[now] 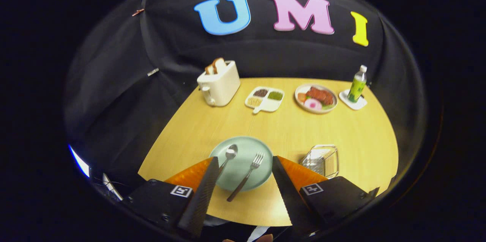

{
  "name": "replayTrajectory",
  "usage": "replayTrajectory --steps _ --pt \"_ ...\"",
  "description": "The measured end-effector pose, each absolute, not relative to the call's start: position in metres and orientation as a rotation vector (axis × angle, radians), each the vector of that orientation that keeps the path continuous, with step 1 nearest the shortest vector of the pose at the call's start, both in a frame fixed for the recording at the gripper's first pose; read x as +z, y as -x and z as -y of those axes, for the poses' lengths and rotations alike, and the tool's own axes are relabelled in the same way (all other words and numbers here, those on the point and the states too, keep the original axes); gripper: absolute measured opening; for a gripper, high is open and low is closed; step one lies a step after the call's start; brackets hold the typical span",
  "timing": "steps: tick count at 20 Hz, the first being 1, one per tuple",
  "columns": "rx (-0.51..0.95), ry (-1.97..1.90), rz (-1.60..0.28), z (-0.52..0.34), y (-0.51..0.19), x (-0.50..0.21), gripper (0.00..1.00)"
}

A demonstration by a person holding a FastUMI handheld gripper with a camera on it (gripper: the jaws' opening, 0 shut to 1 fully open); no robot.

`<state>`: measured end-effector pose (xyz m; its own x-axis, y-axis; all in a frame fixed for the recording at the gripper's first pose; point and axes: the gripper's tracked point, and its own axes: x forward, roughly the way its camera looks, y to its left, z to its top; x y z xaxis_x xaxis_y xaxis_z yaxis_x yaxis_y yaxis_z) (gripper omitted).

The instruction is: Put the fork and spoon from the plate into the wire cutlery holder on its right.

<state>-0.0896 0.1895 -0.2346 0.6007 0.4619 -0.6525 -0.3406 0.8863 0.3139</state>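
The fingers (245,166) stand wide apart, holding nothing, above the near edge of the worktop (281,132). Between them lies the plate (243,151) with the spoon (229,154) and fork (248,173); the wire cutlery holder (322,160) stands just right of it.

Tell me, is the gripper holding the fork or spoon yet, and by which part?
Nothing is held. The gripper is open above the plate, its fingers spread wide; the fork and spoon lie untouched on the plate between them.
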Motion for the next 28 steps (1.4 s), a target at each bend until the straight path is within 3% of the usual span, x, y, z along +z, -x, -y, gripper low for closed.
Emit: replayTrajectory --steps 6,8,14,16,17,21,22,23,25,28 --pt "0.456 -0.164 -1.046 -0.218 0.096 -0.327 0.81" --pt "0.430 -0.155 -1.115 -0.223 0.096 -0.349 0.70" --pt "0.356 -0.099 -1.223 -0.235 0.092 -0.389 0.69" --pt "0.323 -0.073 -1.261 -0.234 0.092 -0.400 0.54" --pt "0.315 -0.060 -1.279 -0.233 0.094 -0.403 0.41" --pt "0.283 -0.028 -1.327 -0.233 0.091 -0.412 0.40" --pt "0.266 -0.026 -1.329 -0.232 0.087 -0.417 0.36" --pt "0.260 -0.017 -1.334 -0.230 0.085 -0.417 0.24" --pt "0.284 -0.028 -1.329 -0.232 0.080 -0.415 0.13" --pt "0.292 -0.045 -1.298 -0.230 0.075 -0.412 0.10"
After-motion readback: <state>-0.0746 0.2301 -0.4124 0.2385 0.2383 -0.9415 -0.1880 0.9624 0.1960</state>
